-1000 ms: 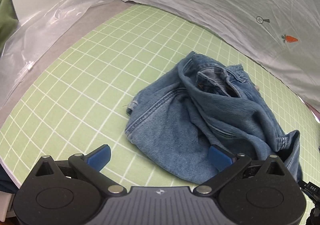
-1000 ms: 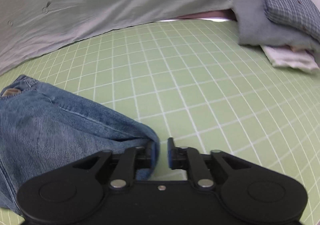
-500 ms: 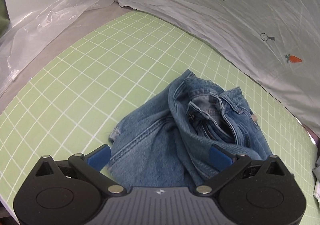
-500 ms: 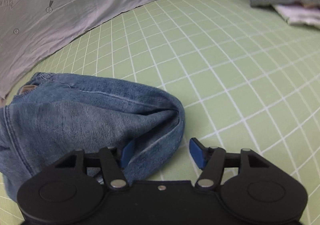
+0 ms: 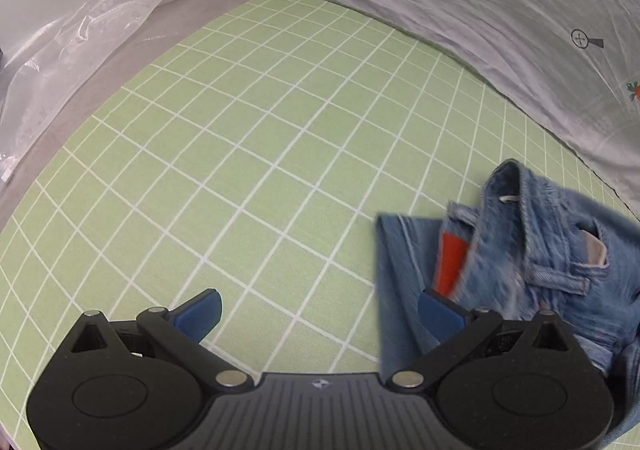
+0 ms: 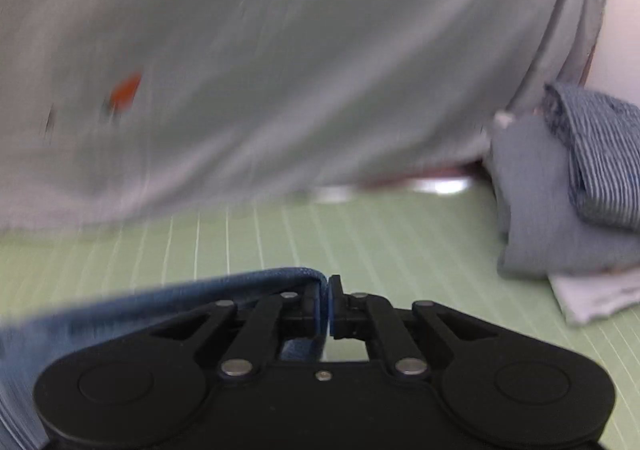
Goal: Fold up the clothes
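Jeans [image 5: 532, 250]: blue denim, crumpled in a heap on the green mat at the left gripper's right side; stitched seams, belt loop, pale pocket lining and an orange patch showing; blurred.
Right gripper [image 6: 329, 306]: black linkage, blue pads; jaws closing on a folded denim edge [image 6: 240, 282] pinched between them, the cloth trailing off to the left.
Left gripper [image 5: 318, 310]: same build; jaws spread wide, nothing between them, bare mat beneath.
Mat [image 5: 248, 154]: light green, flat, white grid lines.
Grey cloth [image 5: 460, 22]: thin, wrinkled sheet printed with small marks and a carrot, draped along the far edge.
Clear plastic [image 5: 92, 30]: crinkled film, far left.
Folded stack [image 6: 560, 210]: grey, striped and white garments, right of mat.
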The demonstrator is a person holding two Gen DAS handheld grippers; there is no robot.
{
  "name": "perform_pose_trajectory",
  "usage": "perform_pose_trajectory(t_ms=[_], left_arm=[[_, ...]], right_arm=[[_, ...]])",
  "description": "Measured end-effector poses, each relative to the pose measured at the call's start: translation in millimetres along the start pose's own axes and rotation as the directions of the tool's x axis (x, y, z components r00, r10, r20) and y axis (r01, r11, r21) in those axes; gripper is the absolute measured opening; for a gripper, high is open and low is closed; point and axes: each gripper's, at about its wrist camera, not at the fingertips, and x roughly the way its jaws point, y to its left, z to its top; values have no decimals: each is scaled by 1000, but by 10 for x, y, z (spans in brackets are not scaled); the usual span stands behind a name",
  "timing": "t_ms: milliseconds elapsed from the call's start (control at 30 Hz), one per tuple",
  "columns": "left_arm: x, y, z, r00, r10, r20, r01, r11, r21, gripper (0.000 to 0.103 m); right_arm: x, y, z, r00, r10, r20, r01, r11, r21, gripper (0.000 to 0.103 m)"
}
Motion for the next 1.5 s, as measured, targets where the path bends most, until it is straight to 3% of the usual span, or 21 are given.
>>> perform_pose_trajectory(t_ms=[33,100,200,433,600,833,933,1067,1167,1267,1400,1500], left_arm=[[5,-12,-18,1000,-2,-6,2,1000,3,103],[16,-30,-68,1000,-2,-20,2,1000,4,103],[3,-41,-142,999,-7,-35,8,1000,3,103],[-190,-119,-295,999,-40,-30,42,997,60,103],[-313,-126,-445,998,-60,-30,62,993,97,103],[-368,-62,-488,998,-53,-28,55,994,93,103],[-375,-44,-418,998,-59,-5,59,996,71,103],[-345,-106,-327,997,-80,-9,80,995,53,103],[-314,-230,-260,994,-110,-5,110,991,82,103],[-241,-379,-168,990,-143,4,142,984,110,102],[-16,-562,-45,979,-197,-44,201,971,130,89],[204,-704,-7,972,-207,-114,224,962,154,72]], right_arm=[[41,18,129,1000,0,11,0,1000,19,24],[15,22,25,1000,-6,-11,6,1000,30,42],[-54,20,-232,998,-14,-58,16,999,39,50],[-464,-111,-1037,967,81,-241,-30,978,207,58],[-736,-12,-1390,927,223,-303,-123,941,316,75],[-748,160,-1496,893,301,-335,-156,905,396,78],[-782,125,-1454,892,332,-307,-179,883,433,79],[-799,167,-1412,892,341,-297,-202,888,414,83],[-698,275,-1430,886,302,-353,-178,923,342,83],[-679,266,-1445,884,316,-345,-195,919,342,76],[-689,230,-1433,883,326,-337,-224,925,307,53],[-739,252,-1400,884,334,-329,-268,936,228,33]])
